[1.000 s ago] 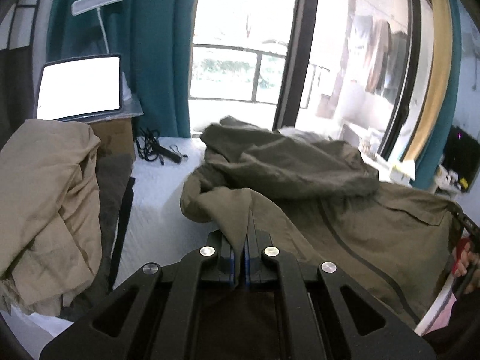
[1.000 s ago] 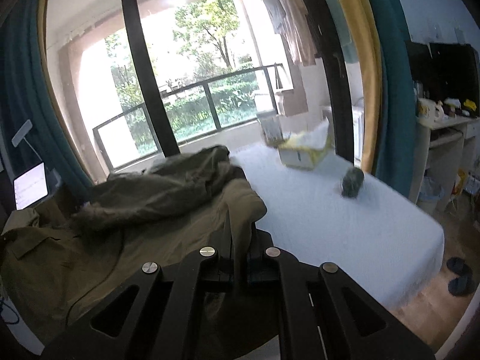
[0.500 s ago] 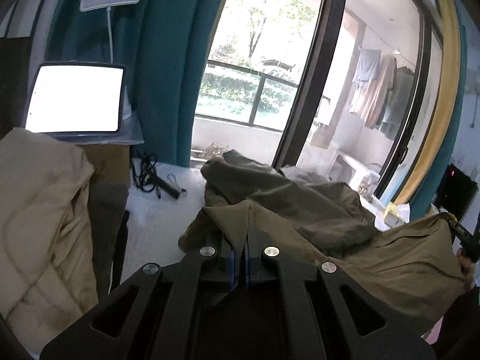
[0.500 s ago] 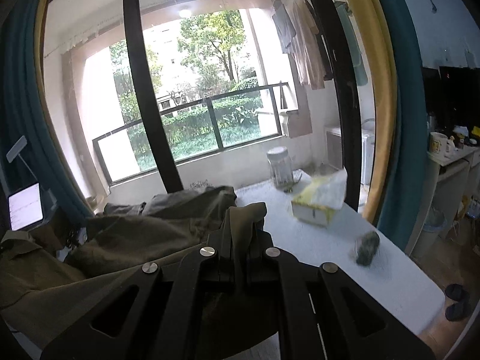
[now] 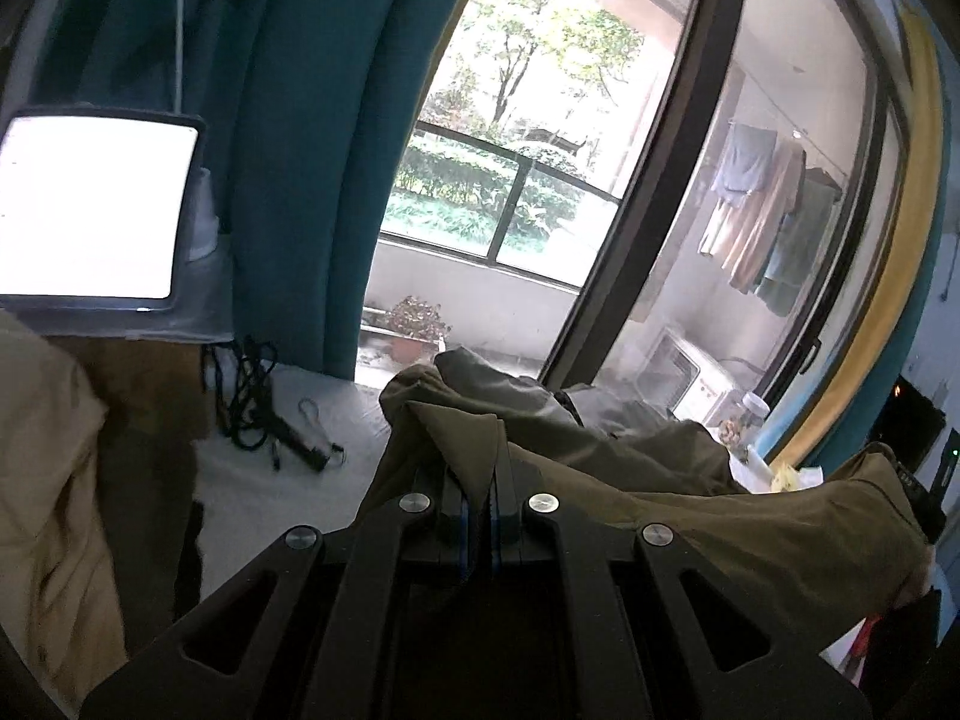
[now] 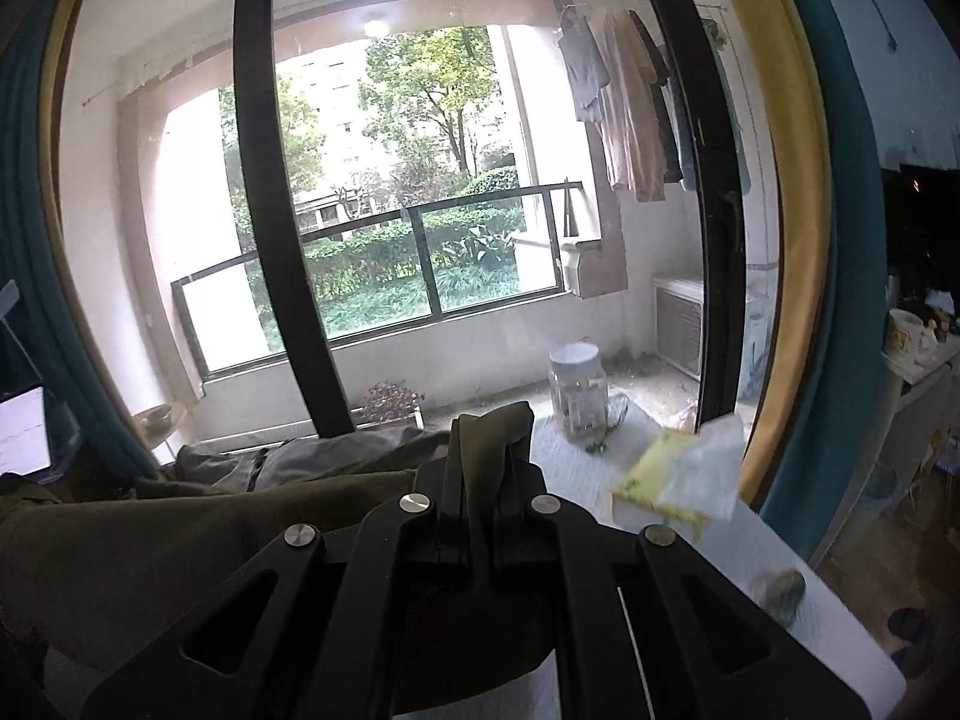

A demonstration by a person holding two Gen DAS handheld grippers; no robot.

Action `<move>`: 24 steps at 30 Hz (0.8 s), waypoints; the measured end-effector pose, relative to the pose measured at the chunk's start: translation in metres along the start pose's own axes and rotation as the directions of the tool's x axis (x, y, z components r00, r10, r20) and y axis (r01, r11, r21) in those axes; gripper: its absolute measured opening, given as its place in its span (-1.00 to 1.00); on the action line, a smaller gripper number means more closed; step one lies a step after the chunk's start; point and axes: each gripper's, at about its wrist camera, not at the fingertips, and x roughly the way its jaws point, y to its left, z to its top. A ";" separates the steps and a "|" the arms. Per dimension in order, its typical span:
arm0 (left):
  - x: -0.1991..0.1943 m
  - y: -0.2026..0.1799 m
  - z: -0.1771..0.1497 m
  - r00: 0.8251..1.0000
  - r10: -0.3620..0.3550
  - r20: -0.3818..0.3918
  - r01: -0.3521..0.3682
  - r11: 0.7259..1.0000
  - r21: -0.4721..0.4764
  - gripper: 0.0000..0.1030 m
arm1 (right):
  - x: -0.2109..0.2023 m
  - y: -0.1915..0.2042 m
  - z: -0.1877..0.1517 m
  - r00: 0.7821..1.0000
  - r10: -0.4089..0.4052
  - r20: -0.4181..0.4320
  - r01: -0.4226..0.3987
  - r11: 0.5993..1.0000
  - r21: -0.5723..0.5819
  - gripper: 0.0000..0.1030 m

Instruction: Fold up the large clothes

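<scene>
both claws pinch the olive jacket [image 5: 690, 516].

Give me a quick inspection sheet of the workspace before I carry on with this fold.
Surface: white bed, partly covered by clothing.
Job's things: olive coat lifted along one edge, its far part bunched on the bed; a tan garment heaped at the left.
Clutter: tissue box, clear jar and a small dark bundle on the bed's right side.
Grippers: left gripper shut on the coat's edge; right gripper shut on another part of the coat.
Cables: black cable coiled on the bed near the curtain.
Surroundings: lit screen, teal curtain, balcony window with hanging laundry.
</scene>
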 end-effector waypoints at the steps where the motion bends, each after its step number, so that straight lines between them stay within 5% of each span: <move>1: 0.012 0.003 0.004 1.000 0.002 -0.008 -0.002 1.000 -0.006 -0.91 | 0.009 0.001 0.002 1.000 -0.002 0.000 0.002 1.000 -0.002 -0.92; 11: 0.121 0.033 0.029 0.991 0.030 -0.129 -0.038 0.998 -0.056 -0.90 | 0.103 0.008 0.015 0.998 -0.010 -0.054 0.010 1.000 -0.015 -0.91; 18: 0.196 0.043 0.045 0.968 0.089 -0.233 -0.091 0.996 0.001 -0.85 | 0.167 0.011 0.011 0.993 -0.037 -0.114 0.037 0.999 -0.002 -0.91; 24: 0.226 0.067 0.062 0.967 0.040 -0.252 -0.069 0.992 -0.106 -0.65 | 0.212 0.020 0.003 0.981 -0.089 -0.171 0.080 0.995 -0.058 -0.86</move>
